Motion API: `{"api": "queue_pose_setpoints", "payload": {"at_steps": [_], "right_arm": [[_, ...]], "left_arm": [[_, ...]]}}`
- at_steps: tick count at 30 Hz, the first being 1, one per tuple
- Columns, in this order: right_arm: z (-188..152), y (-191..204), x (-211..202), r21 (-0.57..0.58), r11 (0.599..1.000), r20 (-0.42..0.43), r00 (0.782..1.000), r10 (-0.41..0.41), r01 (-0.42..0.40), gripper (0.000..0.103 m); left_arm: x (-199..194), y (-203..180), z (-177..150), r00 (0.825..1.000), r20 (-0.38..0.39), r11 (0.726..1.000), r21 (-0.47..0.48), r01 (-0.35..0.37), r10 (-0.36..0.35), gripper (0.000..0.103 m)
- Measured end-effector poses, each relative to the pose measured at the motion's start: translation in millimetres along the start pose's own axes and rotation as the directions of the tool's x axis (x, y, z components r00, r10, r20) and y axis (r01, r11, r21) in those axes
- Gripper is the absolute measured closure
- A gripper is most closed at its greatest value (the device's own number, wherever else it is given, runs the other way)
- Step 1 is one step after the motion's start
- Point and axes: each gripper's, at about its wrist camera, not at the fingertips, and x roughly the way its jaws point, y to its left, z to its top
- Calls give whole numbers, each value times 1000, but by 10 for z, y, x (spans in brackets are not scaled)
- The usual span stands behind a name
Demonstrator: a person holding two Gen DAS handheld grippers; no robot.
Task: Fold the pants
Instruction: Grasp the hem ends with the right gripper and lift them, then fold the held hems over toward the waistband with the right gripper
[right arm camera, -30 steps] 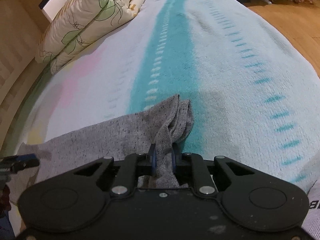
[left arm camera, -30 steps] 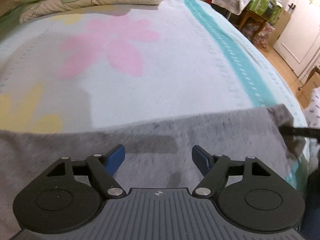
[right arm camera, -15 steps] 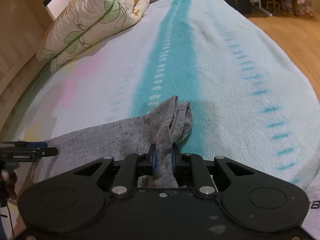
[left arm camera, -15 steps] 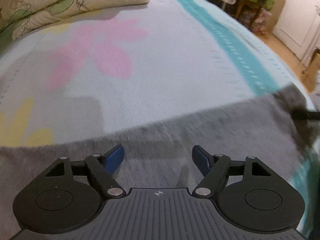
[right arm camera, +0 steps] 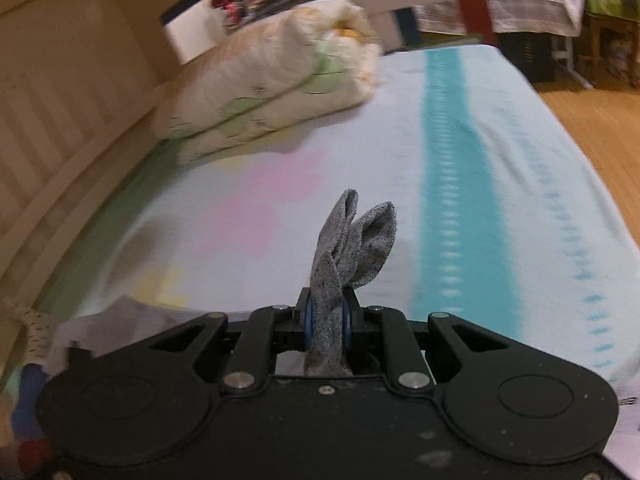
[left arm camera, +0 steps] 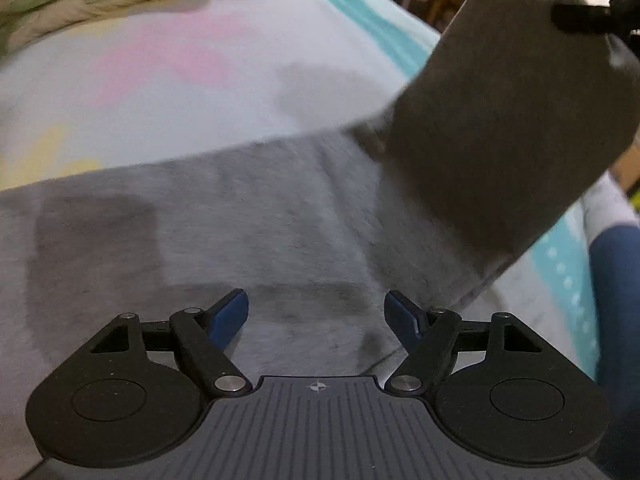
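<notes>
Grey knit pants (left arm camera: pixel 248 220) lie spread across the bed (left arm camera: pixel 180 92), covering the lower half of the left wrist view; the cloth there looks flat against the blanket, though the picture is blurred. The left claw (left arm camera: pixel 316 312) hangs just above that flat part with its jaws set wide apart and nothing between them; its blue pads (left arm camera: pixel 230 314) are clear of the fabric as far as can be told. At the right of the same view one end of the pants rises off the bed in a dark, shadowed flap, and the tip of the right claw (left arm camera: pixel 580 22) shows at its top edge.

In the right wrist view the right claw (right arm camera: pixel 326 316) has its jaws closed tight on a bunched corner of the pants (right arm camera: pixel 348 248); two grey folds stick up past the fingertips, and more cloth hangs down behind them. The rest of the garment shows only as a pale grey patch at the lower left of that view. Beyond lies the bed's pale blue blanket with a teal stripe (right arm camera: pixel 456 184) and pink flower (right arm camera: pixel 256 204); a folded floral quilt (right arm camera: pixel 272 92) sits at the far end beside a wooden headboard (right arm camera: pixel 68 92); wooden floor (right arm camera: pixel 592 124) shows at the right.
</notes>
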Motion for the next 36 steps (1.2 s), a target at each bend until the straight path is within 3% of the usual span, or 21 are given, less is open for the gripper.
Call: {"api": "queue_pose_setpoints", "payload": {"at_steps": [5,10,15,18,23,26,29,31,34,36], "right_arm": [[9,808,309,-3,993,-52,992,116,-116,87],[-266,1571,930,-31,978,-128,971,203,-209,87],[-719,2051,1608,-59,979,-189,966,179,-193,87],[-976,2232,1883,-67,980,-224,960,167,-187,79],[-1049,2299,1858,-48,969,-200,952,230,-243,74],[-930,2190,1595,-84,967,-124,965,231,-242,72],[-852,1952,1321,-90,980,-63,983,171,-176,72],[-874,1739,1200,-71,989,-49,991,124,-127,70],[-1008,1470,1153,-59,998,-82,996,28,-33,76],[-1170,1351,1162,-72,997,-113,993,-23,15,88]], "left_arm": [[-500,503,-187,994,86,995,-71,-65,71,29],[-865,947,-454,979,114,981,-117,-156,169,29],[-1008,1212,-570,970,110,961,-200,-192,217,29],[-1120,1330,-600,968,112,951,-241,-192,224,29],[-1246,1388,-531,961,155,947,-265,-182,228,29],[-1299,1397,-462,956,192,946,-279,-162,220,29],[-1351,1369,-384,947,240,953,-267,-145,212,28],[-1236,1341,-315,955,228,958,-257,-129,189,28],[-986,1292,-337,967,183,962,-239,-131,177,28],[-825,1249,-418,976,137,965,-227,-133,167,28]]}}
